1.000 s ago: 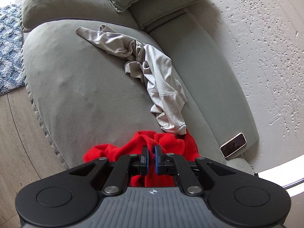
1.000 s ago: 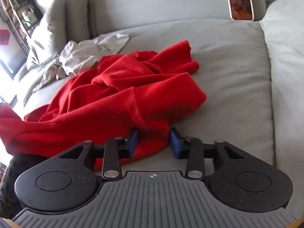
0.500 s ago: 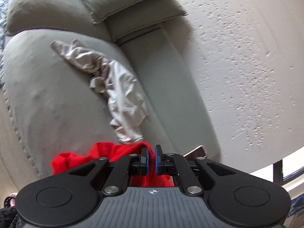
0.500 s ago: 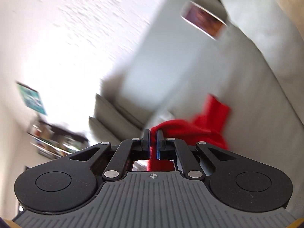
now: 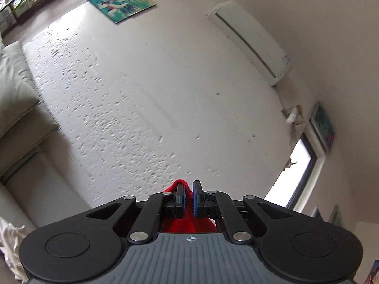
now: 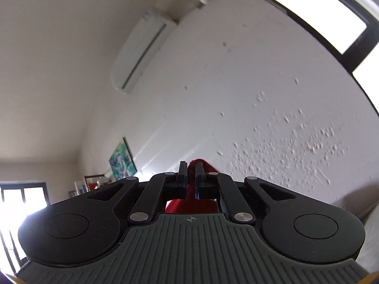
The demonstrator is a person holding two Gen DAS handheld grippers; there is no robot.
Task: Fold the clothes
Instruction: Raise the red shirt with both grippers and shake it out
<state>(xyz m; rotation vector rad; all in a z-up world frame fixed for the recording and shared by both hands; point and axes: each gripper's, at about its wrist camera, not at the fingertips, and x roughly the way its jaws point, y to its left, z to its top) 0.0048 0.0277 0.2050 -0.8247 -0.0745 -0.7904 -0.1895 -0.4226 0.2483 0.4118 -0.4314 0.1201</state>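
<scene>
**Aloft: red garment pinched in both grippers, cameras tilted toward wall and ceiling**

Item: red garment (image 5: pixel 187 222), fleece-like, held clear of the sofa. Only a small part shows in each view: a fold poking up past the fingertips and a bunch hanging below them toward the camera body. Its long axis and which way it points cannot be told.

Left gripper (image 5: pixel 188 195): jaws nearly together, clamped on the red fabric; a peak of cloth rises over the left fingertip.

Right gripper (image 6: pixel 191 177): jaws likewise drawn in on the same garment (image 6: pixel 189 203), with cloth showing above the right finger and below both.

Open room: ahead of both grippers lies bare textured wall (image 5: pixel 146 108), with nothing near the fingertips.

Surroundings, left view: grey sofa cushions (image 5: pixel 11 80) at the left edge, a pale garment (image 5: pixel 9 248) in the lower left corner, a wall-mounted air conditioner (image 5: pixel 251 40) high up, a teal picture (image 5: pixel 120 2), a bright window (image 5: pixel 298 172) at right.

Surroundings, right view: the air conditioner (image 6: pixel 139 49), the picture (image 6: pixel 122 161) on the wall at left, a dark-framed window (image 6: pixel 341 23) at upper right, a second bright window (image 6: pixel 21 201) at far left.
</scene>
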